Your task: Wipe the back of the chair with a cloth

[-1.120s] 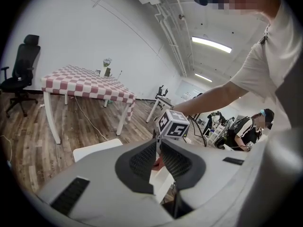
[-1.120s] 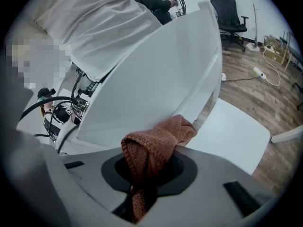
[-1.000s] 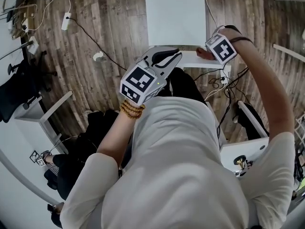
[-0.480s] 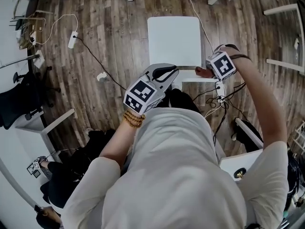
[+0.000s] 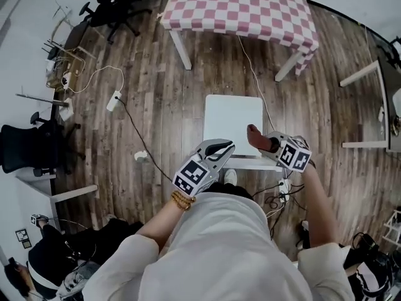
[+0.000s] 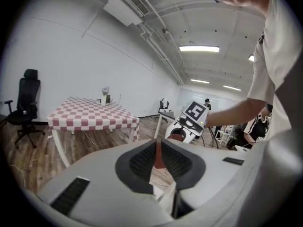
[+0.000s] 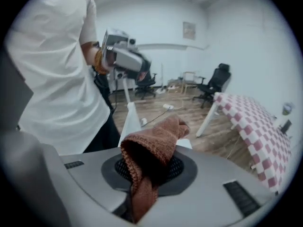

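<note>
1. Wooden floor (image 5: 156, 93); a black office chair (image 5: 25, 146) stands at the left, and a checked table (image 5: 250, 8) stands beyond the white chair (image 5: 233, 115).
2. Left gripper (image 5: 224, 147): the jaws are almost together and empty, held by the chair back's left end.
3. Right gripper (image 5: 268, 144): the jaws are clamped on a brown cloth (image 5: 255, 135) at the back's right end, with the forearm reaching forward.

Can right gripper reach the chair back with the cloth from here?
Likely yes: the right gripper, shut on the cloth, hangs just over the top of the chair back, nothing between them. The left gripper is off to the side.
</note>
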A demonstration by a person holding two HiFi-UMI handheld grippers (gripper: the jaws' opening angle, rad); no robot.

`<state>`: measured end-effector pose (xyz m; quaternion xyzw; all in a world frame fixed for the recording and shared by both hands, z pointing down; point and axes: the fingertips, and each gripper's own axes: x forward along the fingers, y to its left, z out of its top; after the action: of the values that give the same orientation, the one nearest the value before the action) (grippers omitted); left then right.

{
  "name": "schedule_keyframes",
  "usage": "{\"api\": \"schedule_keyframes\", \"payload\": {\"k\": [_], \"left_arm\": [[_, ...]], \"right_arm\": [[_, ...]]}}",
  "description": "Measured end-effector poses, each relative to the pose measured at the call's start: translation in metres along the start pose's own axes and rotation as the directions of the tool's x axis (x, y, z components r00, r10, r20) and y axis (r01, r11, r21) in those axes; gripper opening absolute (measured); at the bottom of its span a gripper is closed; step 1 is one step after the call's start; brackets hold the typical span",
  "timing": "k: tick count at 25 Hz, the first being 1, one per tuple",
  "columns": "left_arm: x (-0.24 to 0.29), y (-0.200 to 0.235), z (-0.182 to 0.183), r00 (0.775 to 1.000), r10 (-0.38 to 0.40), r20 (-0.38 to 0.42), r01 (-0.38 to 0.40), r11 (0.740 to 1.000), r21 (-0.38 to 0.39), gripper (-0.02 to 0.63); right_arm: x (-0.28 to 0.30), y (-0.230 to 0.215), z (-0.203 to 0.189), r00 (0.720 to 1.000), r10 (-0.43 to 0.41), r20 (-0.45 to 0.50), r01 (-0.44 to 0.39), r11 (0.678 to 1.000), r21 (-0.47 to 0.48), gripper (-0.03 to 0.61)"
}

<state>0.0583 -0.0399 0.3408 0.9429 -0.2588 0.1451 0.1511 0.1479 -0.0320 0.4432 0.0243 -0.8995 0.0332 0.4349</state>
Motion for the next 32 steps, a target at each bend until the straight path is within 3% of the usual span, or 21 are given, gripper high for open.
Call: {"api": "schedule_keyframes", "payload": {"k": [2, 4, 9, 12, 16, 20, 26, 32], "left_arm": [[-0.01, 0.006, 0.019, 0.998, 0.036, 0.056, -0.036, 0.999, -0.003, 0.058], [-0.02, 0.008, 0.036, 0.992, 0.064, 0.109, -0.062, 0.998, -0.014, 0.042], [-0.041, 0.001, 0.091, 0.971, 0.072, 0.23, -0.073, 0.997, -0.001, 0.032], [-0.053, -0.004, 0.126, 0.952, 0.066, 0.3, -0.078, 0.997, 0.029, 0.03], [-0.067, -0.024, 0.156, 0.92, 0.022, 0.391, -0.029, 1.0, 0.012, 0.029], [-0.079, -0.036, 0.173, 0.896, 0.02, 0.443, -0.038, 0.999, 0.031, 0.029], [-0.08, -0.042, 0.181, 0.891, 0.014, 0.453, -0.047, 0.997, 0.061, 0.031], [-0.082, -0.039, 0.184, 0.885, 0.034, 0.465, -0.063, 0.997, 0.045, 0.031]], "right_arm": [[-0.019, -0.005, 0.035, 0.985, -0.116, 0.124, 0.105, 0.991, 0.088, 0.071], [-0.039, -0.004, 0.07, 0.947, -0.212, 0.241, 0.177, 0.971, 0.161, 0.071], [-0.098, 0.002, 0.148, 0.791, -0.393, 0.469, 0.28, 0.914, 0.293, 0.071], [-0.131, 0.002, 0.186, 0.699, -0.468, 0.54, 0.332, 0.882, 0.335, 0.071], [-0.161, 0.011, 0.21, 0.609, -0.544, 0.578, 0.389, 0.839, 0.379, 0.071], [-0.188, 0.021, 0.229, 0.519, -0.579, 0.629, 0.392, 0.815, 0.427, 0.071], [-0.213, 0.029, 0.24, 0.442, -0.616, 0.652, 0.442, 0.782, 0.439, 0.071], [-0.211, 0.028, 0.242, 0.438, -0.625, 0.646, 0.459, 0.773, 0.437, 0.071]]}}
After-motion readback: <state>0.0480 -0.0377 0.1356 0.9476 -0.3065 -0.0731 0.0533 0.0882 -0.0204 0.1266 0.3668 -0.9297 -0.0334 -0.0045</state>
